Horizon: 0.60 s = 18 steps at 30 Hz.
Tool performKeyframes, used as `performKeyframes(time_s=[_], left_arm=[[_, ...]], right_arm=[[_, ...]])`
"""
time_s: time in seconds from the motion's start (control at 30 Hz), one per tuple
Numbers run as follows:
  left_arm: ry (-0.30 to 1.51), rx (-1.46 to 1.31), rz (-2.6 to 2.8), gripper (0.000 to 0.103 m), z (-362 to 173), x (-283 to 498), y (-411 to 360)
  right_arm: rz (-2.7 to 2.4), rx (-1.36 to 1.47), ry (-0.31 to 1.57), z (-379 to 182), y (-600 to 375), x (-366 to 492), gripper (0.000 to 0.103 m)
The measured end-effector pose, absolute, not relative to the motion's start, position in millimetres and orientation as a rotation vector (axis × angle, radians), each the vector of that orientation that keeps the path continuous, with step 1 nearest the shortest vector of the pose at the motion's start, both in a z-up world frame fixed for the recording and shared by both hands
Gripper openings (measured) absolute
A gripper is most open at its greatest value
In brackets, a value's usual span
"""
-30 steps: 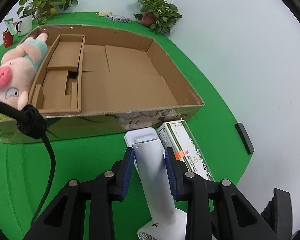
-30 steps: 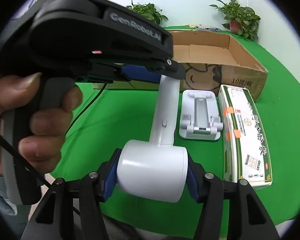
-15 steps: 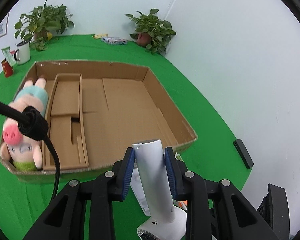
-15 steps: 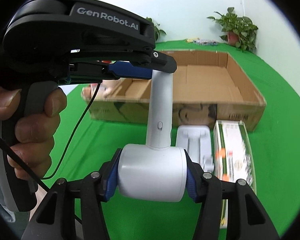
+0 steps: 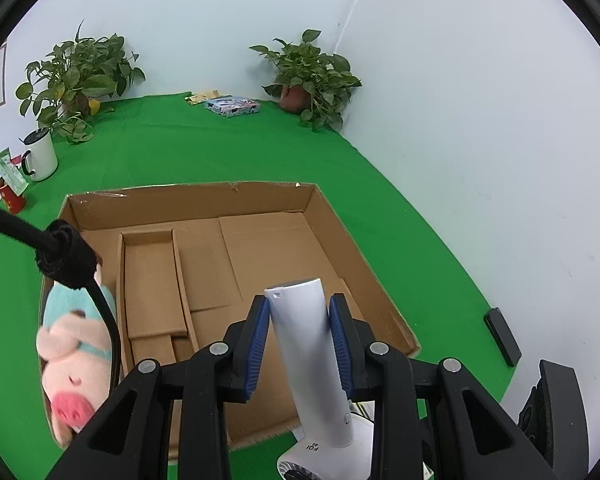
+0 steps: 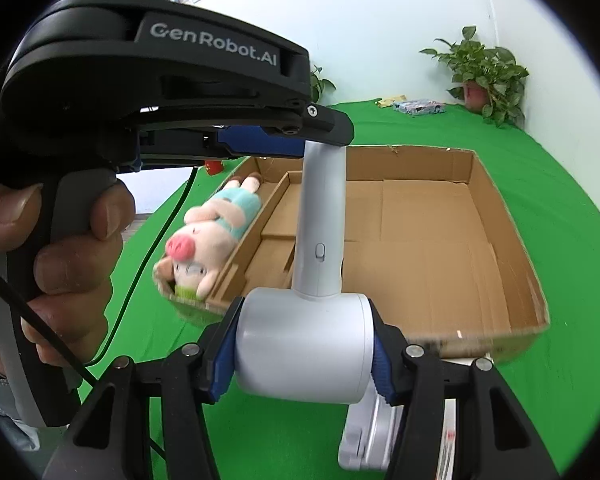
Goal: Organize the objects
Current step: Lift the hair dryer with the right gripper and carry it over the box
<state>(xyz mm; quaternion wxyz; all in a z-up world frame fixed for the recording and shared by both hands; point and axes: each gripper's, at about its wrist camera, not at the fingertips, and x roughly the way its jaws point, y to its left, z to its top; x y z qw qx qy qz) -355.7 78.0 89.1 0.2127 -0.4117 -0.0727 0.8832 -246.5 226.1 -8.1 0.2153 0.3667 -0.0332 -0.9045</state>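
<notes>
Both claws hold one white plastic hair dryer [image 6: 308,320] in the air over the near edge of the open brown cardboard box [image 5: 340,240]: the left claw [image 5: 298,344] is clamped on its handle, the right claw [image 6: 304,348] on its barrel. To do it well, carry it level past the near wall, lower it over the bare right section, then let go together — not one side first. Only the right view shows the white stand [image 6: 360,440] on the green surface [image 6: 540,184]; the left shows a white mug [image 5: 40,156].

One white hair dryer [image 5: 312,356], one cardboard box [image 5: 332,216], one plush pig [image 5: 72,356], two potted plants [image 5: 308,72], one white mug [image 5: 40,155].
</notes>
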Motion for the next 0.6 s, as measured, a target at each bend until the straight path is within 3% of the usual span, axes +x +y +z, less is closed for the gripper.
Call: performKeyframes(time_s=[0.27,0.6], left_arm=[[-0.21,-1.274,2.42,0.028,60,-433,72],[-0.204,-1.502,2.34,0.028,-28,-472,71]], right_arm=[[-2.42,1.135,-0.155,-17,218,-299,0.054],[-2.224,1.405,-0.268,-72,215,-340,0.055]])
